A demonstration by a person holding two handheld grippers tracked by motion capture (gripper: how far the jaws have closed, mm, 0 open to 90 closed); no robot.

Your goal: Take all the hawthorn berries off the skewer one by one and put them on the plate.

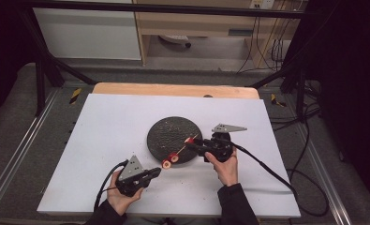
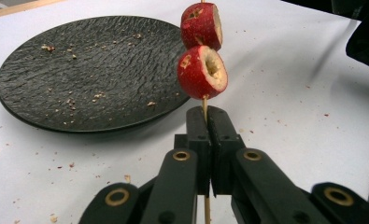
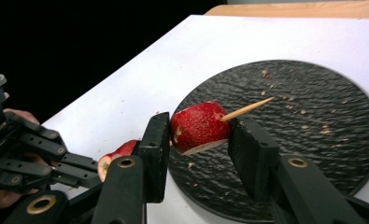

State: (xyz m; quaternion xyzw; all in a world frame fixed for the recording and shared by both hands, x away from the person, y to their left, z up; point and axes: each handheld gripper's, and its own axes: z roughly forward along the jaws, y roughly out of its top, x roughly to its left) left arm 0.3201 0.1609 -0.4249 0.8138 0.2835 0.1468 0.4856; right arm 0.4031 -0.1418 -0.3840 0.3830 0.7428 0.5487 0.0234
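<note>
The left tongs (image 2: 205, 135) are pinched tight on the bare lower end of a thin wooden skewer (image 2: 204, 103), jaws pressed flat together with the stick between them. The right tongs (image 3: 198, 140) sit around the topmost red fruit piece (image 3: 200, 127); the left jaw touches it, but whether the right jaw does too I cannot tell.

Two more red pieces (image 2: 202, 71) ride lower on the skewer, nearer the left tongs, cored so the pale flesh shows. In the high view the loaded skewer runs from about 7 o'clock to 1 o'clock across the near edge of the dark round plate (image 1: 166, 136), which rests near the middle of the white table (image 1: 103, 126).

The skewer looks light, stiff and easily snapped, so holding its bare end suits it. The fruit seems firm-skinned but soft inside, likely to crumble; crumbs on the plate and table suggest as much. Grip each piece lightly across its skin.
</note>
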